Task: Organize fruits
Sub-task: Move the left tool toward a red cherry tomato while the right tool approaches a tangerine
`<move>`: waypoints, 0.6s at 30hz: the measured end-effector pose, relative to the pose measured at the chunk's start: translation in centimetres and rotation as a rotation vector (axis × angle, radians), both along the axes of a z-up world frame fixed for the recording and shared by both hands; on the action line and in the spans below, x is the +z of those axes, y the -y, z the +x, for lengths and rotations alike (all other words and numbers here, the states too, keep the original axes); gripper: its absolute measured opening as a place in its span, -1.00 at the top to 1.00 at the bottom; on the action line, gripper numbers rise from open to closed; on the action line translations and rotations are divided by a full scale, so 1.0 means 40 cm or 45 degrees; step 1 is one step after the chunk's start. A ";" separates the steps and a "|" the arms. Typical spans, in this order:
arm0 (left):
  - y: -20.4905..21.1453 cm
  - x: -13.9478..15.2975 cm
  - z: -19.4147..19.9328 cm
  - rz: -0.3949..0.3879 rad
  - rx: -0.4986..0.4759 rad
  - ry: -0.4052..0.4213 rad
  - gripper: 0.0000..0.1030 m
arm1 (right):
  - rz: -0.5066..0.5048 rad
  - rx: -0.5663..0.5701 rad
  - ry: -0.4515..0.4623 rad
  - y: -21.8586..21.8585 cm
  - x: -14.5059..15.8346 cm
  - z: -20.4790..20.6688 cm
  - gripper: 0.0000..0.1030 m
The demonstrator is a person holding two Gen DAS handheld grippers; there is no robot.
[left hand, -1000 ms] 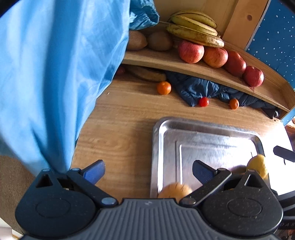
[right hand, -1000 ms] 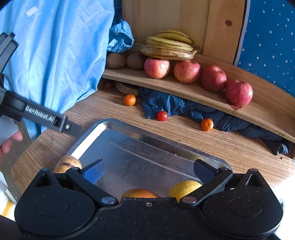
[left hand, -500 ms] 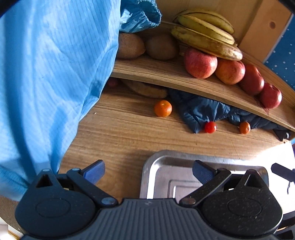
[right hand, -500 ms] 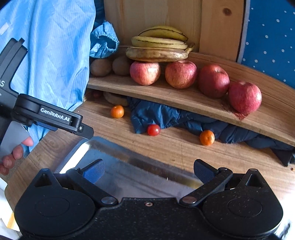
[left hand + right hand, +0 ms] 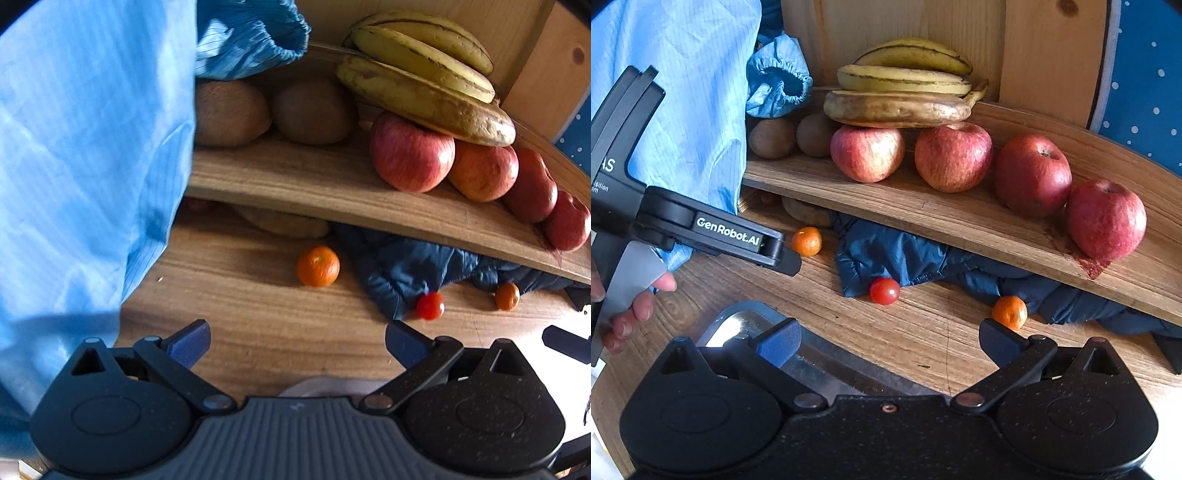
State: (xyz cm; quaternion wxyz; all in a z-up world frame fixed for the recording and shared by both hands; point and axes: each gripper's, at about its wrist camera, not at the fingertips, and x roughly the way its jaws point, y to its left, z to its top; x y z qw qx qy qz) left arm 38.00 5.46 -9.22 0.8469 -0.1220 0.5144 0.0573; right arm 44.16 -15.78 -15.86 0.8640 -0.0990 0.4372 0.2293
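A: Since a second ago I've carried both claws forward off the tray toward the shelf; only the tray's corner shows now.

B: Holding anything?

A: No. Left claw and right claw both gape wide, empty. Below the shelf, left to right: a tangerine, a tomato, another tangerine.

B: Risk?

A: They're round; a nudging finger could roll one under the shelf into the dark cloth.
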 end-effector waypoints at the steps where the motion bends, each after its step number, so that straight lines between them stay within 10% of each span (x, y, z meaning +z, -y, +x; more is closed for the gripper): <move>1: 0.001 -0.003 0.008 0.001 -0.001 -0.001 -0.99 | 0.000 0.004 -0.003 0.000 -0.003 0.005 -0.98; 18: 0.000 -0.056 0.095 0.009 0.038 -0.048 -0.99 | -0.029 0.045 -0.029 -0.019 -0.045 0.066 -0.59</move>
